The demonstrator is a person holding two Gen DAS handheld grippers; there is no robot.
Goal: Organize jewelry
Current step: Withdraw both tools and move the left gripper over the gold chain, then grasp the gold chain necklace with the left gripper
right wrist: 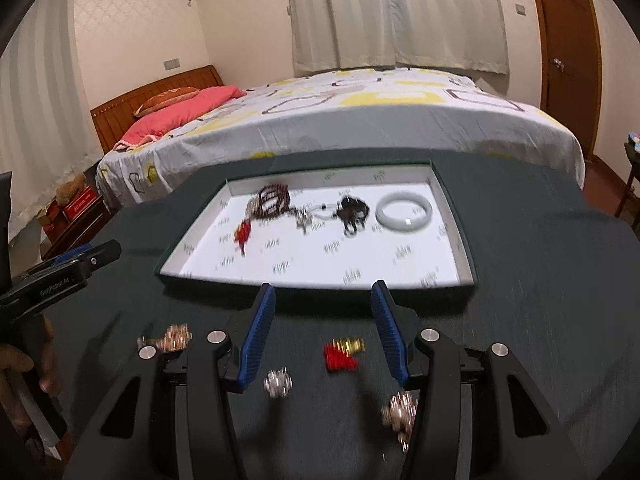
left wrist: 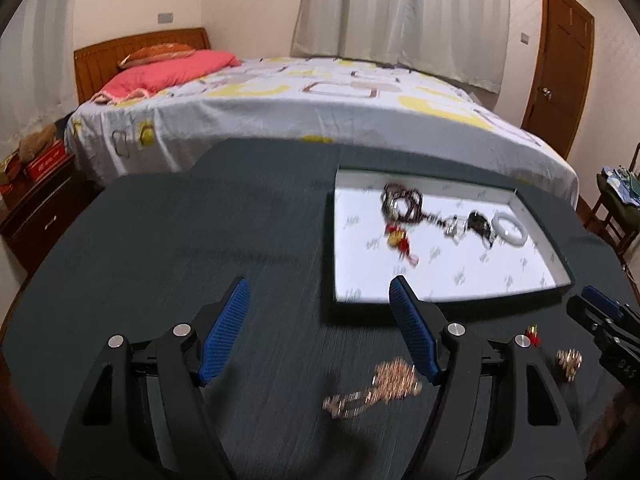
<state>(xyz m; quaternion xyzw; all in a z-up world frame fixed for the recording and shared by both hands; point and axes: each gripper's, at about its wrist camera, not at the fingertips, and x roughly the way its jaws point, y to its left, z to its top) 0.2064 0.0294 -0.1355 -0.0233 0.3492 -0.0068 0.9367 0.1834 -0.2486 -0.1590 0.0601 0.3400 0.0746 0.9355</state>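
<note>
A shallow tray (right wrist: 320, 264) with white lining lies on the dark table; it holds a white bangle (right wrist: 404, 210), a dark bead bracelet (right wrist: 354, 210), brown beads (right wrist: 272, 198) and a red charm (right wrist: 243, 236). My right gripper (right wrist: 322, 288) stands open above loose pieces on the table: a red and gold charm (right wrist: 342, 354), a silver cluster (right wrist: 278, 384) and a gold cluster (right wrist: 400, 412). My left gripper (left wrist: 319, 284) hangs open left of the tray (left wrist: 440, 280), over a gold chain (left wrist: 376, 388). Nothing is held by either.
A bed (left wrist: 320, 96) with a patterned sheet runs along the table's far edge. Another gold cluster (right wrist: 174, 338) lies near the left gripper (right wrist: 100, 254), which a hand (right wrist: 16, 360) holds. A nightstand (left wrist: 36, 216) stands at left, a chair (left wrist: 616, 208) at right.
</note>
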